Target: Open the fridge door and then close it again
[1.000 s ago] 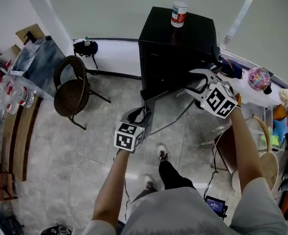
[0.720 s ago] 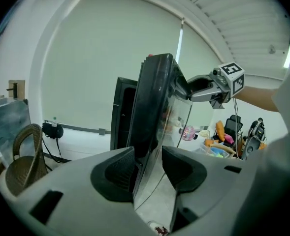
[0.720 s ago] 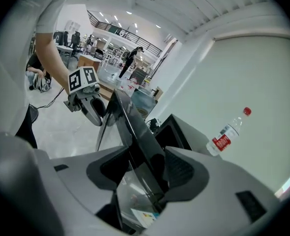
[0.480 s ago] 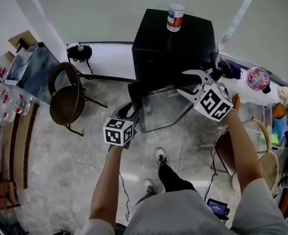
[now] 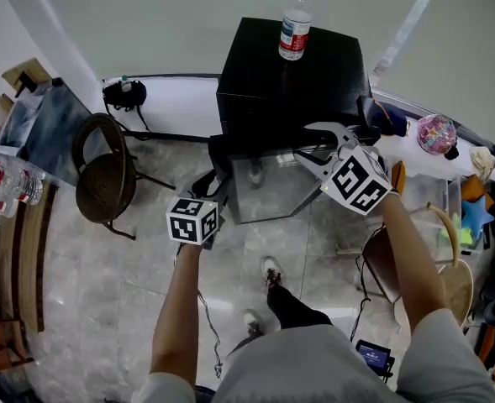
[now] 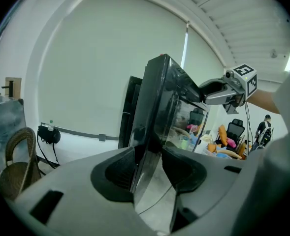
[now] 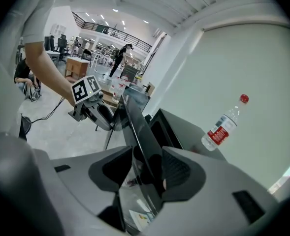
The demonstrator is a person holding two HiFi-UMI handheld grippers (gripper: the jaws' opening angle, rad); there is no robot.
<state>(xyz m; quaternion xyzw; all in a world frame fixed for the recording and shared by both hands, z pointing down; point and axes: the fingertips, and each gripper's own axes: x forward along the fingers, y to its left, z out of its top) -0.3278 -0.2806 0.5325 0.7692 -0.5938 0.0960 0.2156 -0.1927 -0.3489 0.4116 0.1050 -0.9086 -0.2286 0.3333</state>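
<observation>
A boxy black fridge (image 5: 289, 74) is seen against a pale wall, its flat top carrying an upright clear plastic bottle (image 5: 294, 23) with a red cap and a red-and-white label. The fridge door (image 5: 268, 187) is held swung out from the cabinet, partly open. It is a flat rectangular panel with a glossy glass pane set in a dark frame, and the room is mirrored in the pane.

The left claw (image 6: 148, 159) is closed on the door's free upright edge. In the left gripper view the thick dark edge is seen filling the gap between the two ribbed black pads (image 6: 116, 171), which are set into smooth grey moulded jaws.

The right claw (image 7: 147, 168) is placed at the door's top edge, nearer the cabinet. Its jaws have just been closing, and the door's black rim is seen between them with the textured pads (image 7: 177, 173) laid against it on both sides, so the door is gripped here as well.

Each claw is backed by a white cube (image 5: 192, 219) printed with black square markers. The floor (image 5: 146, 250) is laid in pale, polished, faintly veined tiles. A dark chair (image 5: 104, 175) with a round seat and a curved hoop back is stood well to the left of the fridge.
</observation>
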